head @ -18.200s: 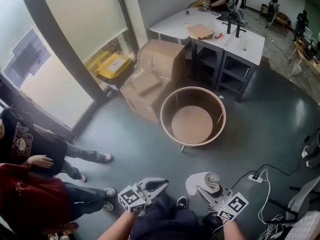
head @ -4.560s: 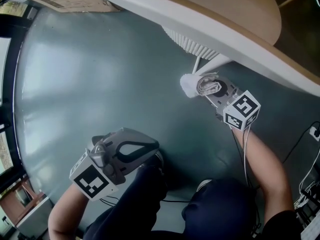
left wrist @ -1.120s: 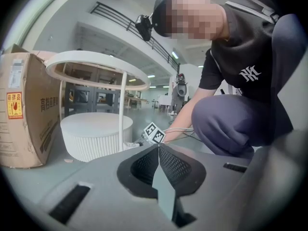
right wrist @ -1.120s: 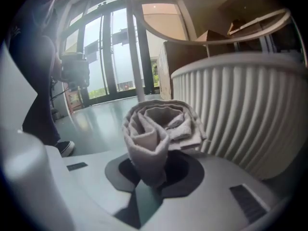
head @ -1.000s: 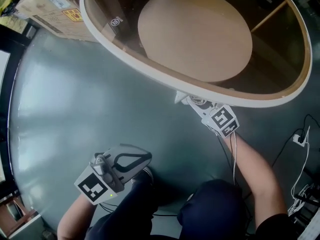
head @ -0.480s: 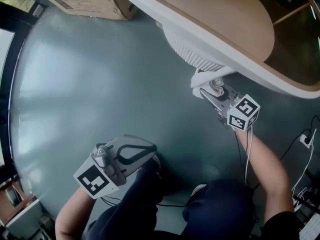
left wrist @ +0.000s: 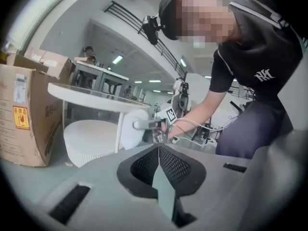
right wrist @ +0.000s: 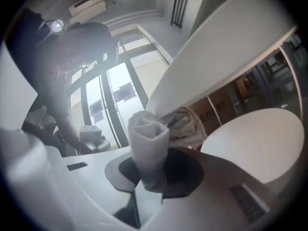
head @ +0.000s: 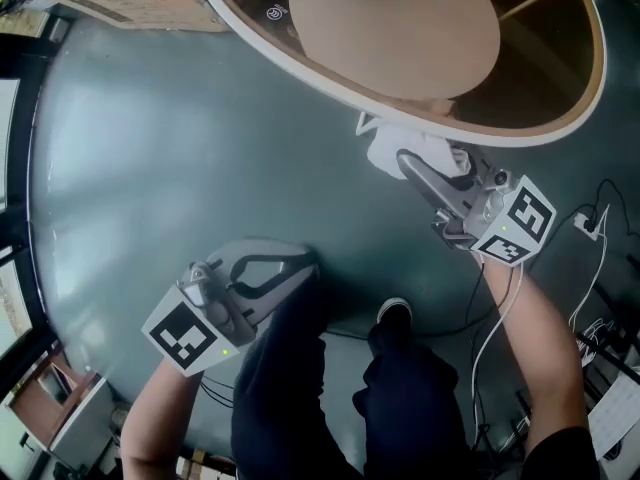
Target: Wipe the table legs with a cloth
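White cloth roll [right wrist: 148, 143] lengthwise along right claw [head: 428, 168]

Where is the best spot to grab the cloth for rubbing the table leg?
Probably the rolled middle of the cloth, coming from the side away from the leg, like the right gripper does: its fingers pinch the roll, leaving the loose bunch free to rub.

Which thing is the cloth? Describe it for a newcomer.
Find the round table; at its near edge is the right gripper. The cloth is the white roll clamped in it, soft and crumpled, unlike the rigid white leg beside it.
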The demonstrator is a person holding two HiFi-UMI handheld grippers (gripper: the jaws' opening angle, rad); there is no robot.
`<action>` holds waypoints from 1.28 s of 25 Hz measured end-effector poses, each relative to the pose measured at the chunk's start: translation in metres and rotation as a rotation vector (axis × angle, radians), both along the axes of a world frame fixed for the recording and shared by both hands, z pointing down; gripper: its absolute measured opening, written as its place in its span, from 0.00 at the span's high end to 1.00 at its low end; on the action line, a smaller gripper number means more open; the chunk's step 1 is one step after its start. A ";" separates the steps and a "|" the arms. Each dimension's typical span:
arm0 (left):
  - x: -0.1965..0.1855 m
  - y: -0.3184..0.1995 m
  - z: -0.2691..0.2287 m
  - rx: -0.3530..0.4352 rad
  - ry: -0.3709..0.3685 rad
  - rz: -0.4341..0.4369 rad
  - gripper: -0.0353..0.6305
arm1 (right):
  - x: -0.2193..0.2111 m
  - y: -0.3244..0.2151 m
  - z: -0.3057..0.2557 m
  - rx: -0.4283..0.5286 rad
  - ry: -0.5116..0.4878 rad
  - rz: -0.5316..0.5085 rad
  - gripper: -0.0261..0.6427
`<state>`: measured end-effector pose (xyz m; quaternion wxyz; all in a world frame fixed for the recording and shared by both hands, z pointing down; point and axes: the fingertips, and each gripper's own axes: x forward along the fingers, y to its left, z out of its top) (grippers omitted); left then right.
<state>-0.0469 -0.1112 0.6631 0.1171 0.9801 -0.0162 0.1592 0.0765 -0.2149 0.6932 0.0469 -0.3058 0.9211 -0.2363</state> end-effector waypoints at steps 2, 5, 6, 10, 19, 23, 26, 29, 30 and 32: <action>-0.008 0.002 -0.037 -0.043 -0.021 -0.059 0.94 | 0.005 0.015 0.012 -0.151 0.027 0.041 0.86; -0.018 0.016 -0.087 -0.126 -0.044 -0.136 0.94 | 0.012 0.060 0.000 -0.303 0.047 0.076 0.86; -0.019 0.024 -0.103 -0.146 -0.052 -0.147 0.94 | 0.014 0.078 -0.023 -0.303 0.053 0.064 0.86; -0.028 0.067 -0.189 -0.243 -0.068 -0.210 0.94 | 0.023 0.144 -0.176 -0.212 0.123 0.001 0.86; 0.001 0.171 -0.440 -0.219 -0.058 -0.369 0.94 | 0.117 0.231 -0.563 0.119 0.188 0.060 0.86; 0.013 0.224 -0.531 -0.138 -0.026 -0.388 0.94 | 0.150 0.270 -0.702 0.289 0.134 0.162 0.86; 0.011 0.245 -0.593 -0.051 0.026 -0.421 0.94 | 0.164 0.298 -0.782 0.410 0.090 0.218 0.86; 0.001 0.259 -0.635 0.014 0.102 -0.472 0.94 | 0.175 0.334 -0.835 0.488 0.086 0.241 0.86; -0.002 0.263 -0.648 0.027 0.127 -0.484 0.94 | 0.176 0.346 -0.846 0.497 0.094 0.249 0.86; -0.008 0.272 -0.671 0.056 0.169 -0.485 0.94 | 0.177 0.372 -0.861 0.491 0.116 0.279 0.86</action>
